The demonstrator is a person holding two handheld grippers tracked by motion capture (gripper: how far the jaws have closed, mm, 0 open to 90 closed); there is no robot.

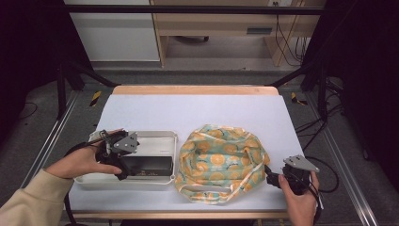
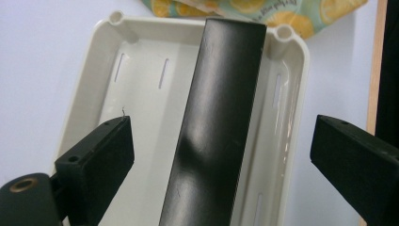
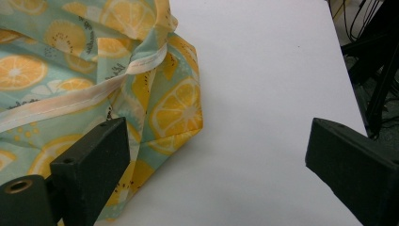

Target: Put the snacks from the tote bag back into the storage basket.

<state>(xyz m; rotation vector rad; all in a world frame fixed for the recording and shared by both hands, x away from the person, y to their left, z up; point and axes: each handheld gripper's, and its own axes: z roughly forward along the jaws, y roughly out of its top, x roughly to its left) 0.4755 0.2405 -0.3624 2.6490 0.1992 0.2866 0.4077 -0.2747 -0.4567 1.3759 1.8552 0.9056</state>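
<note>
Jaws on our left gripper (image 2: 221, 155) stand wide apart around a black box (image 2: 219, 122) in the tray (image 1: 155, 137), gripping nothing. Closing squarely on the box's long sides, we judge, would hold it best. At 5 o'clock on the table (image 1: 197, 110), our right gripper (image 3: 214, 160) is equally wide and empty, its left jaw just over the bag (image 1: 220, 160) edge. Farther off, the bag lies crumpled at centre, beside the tray. We cannot see what the bag holds, and the box's near end is cut off.
</note>
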